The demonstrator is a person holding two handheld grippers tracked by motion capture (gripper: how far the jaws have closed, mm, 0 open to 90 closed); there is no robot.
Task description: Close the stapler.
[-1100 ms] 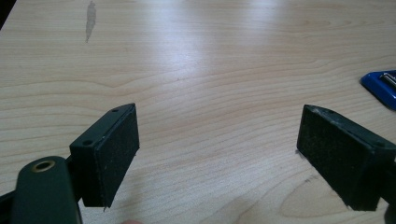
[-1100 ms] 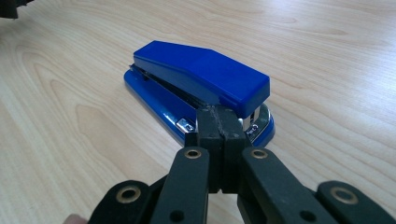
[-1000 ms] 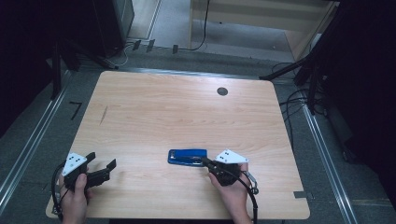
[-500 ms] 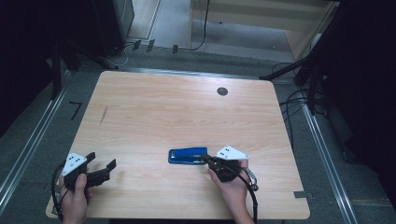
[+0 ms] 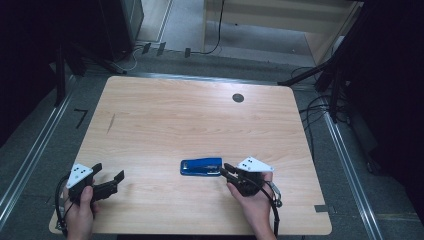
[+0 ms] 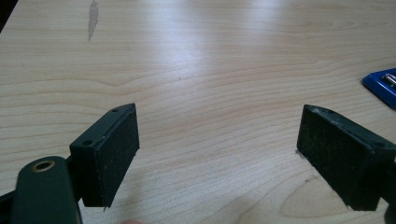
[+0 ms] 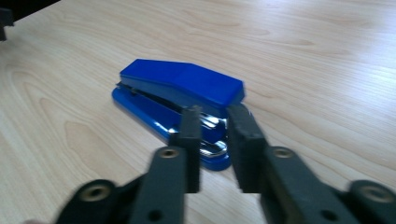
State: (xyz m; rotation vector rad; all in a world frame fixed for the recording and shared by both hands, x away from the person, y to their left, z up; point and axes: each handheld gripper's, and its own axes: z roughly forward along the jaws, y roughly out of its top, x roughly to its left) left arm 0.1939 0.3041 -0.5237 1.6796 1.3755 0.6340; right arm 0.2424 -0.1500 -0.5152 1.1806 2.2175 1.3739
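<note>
Barely any shift over the last second: right gripper (image 5: pixel 229 171) has edged a touch nearer the blue stapler (image 5: pixel 201 166), jaws nearly closed, narrow gap, nothing between them. Stapler lies flat on the table (image 5: pixel 200 115), near the front edge, right of centre; its metal-mouthed end (image 7: pixel 212 149) faces the jaws. My read: lining up a nudge or end grip. Left gripper (image 5: pixel 106 178) idle at front left, jaws wide apart, empty. No readable brand or label anywhere.
</note>
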